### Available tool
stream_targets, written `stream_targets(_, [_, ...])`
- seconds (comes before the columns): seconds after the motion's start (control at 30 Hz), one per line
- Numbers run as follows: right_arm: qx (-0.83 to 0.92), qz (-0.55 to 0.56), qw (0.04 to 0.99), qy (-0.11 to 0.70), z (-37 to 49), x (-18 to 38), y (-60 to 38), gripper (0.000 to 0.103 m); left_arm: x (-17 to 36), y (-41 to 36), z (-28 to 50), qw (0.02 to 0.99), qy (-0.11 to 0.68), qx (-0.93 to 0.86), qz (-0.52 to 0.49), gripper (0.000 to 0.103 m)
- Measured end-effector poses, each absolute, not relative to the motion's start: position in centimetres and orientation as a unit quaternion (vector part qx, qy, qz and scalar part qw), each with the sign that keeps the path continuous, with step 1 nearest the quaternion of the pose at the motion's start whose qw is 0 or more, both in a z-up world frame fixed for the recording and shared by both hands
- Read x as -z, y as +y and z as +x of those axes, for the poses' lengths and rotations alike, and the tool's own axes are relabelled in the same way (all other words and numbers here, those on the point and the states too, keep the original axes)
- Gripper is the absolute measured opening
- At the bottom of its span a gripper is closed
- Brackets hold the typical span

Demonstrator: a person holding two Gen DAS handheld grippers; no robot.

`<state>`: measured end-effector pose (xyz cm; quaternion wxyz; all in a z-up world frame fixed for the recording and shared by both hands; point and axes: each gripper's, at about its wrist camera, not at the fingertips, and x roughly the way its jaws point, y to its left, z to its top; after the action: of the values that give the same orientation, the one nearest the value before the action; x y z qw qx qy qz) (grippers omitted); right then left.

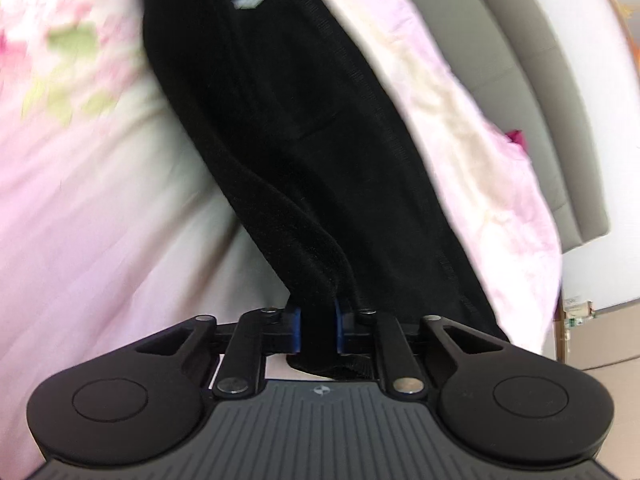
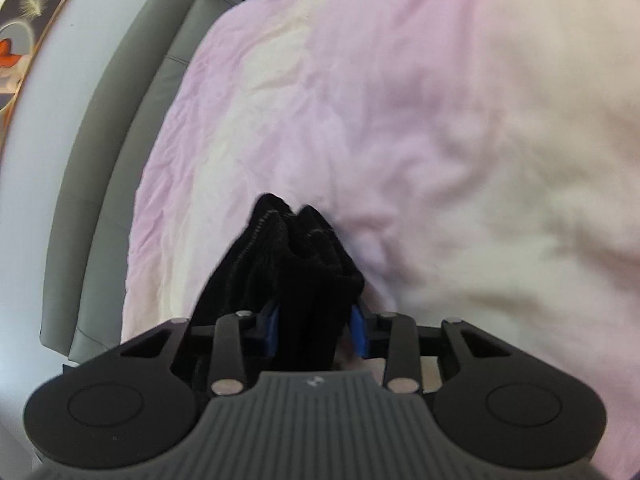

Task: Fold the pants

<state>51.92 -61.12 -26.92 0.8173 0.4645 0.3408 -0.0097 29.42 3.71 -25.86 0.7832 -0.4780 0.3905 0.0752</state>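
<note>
Black pants [image 1: 288, 128] lie stretched across a pink floral bedsheet [image 1: 80, 200], running from the top of the left wrist view down to my left gripper [image 1: 318, 330]. That gripper is shut on a bunched edge of the pants, its blue pads [image 1: 295, 328] pressing the cloth from both sides. A small pale label [image 1: 247, 0] shows on the fabric near the top. In the right wrist view my right gripper [image 2: 316, 332] is shut on a thick bunch of the black pants [image 2: 296, 256], which rises in folds above its blue pads [image 2: 359, 334].
A grey padded headboard [image 2: 112, 120] borders the pink sheet [image 2: 400, 120] on the left of the right wrist view, and the headboard [image 1: 520, 80] appears at the right of the left wrist view. A framed picture [image 2: 24, 36] hangs on the wall.
</note>
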Motion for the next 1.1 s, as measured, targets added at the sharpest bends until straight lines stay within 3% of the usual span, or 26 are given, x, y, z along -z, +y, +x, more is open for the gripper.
stream_targets(0.13, [0.011,0.379,0.862,0.336,51.8,22.0,-59.9,0.026,26.3,4.1,29.7,0.78,0.427,-0.083,-0.45,0.013])
stream_targets(0.37, [0.087,0.425,0.812,0.39,51.4,28.6,-61.2,0.026,29.8,3.6,31.2,0.771,0.486,-0.086,-0.402,0.016])
stream_targets(0.5, [0.096,0.435,0.807,0.388,51.4,28.0,-61.1,0.027,27.1,3.0,32.5,0.773,0.529,-0.077,-0.342,0.035])
stream_targets(0.77, [0.007,0.346,0.874,0.341,51.7,15.3,-56.2,0.027,20.2,5.8,31.0,0.83,0.491,-0.039,-0.263,0.037])
stream_targets(0.93, [-0.071,0.278,0.905,0.314,52.2,7.4,-46.8,0.026,17.7,8.1,33.3,0.851,0.465,-0.034,-0.24,0.037])
stream_targets(1.1, [-0.141,0.17,0.923,0.316,52.6,4.0,-33.4,0.026,17.4,8.9,35.7,0.86,0.453,-0.006,-0.236,0.037])
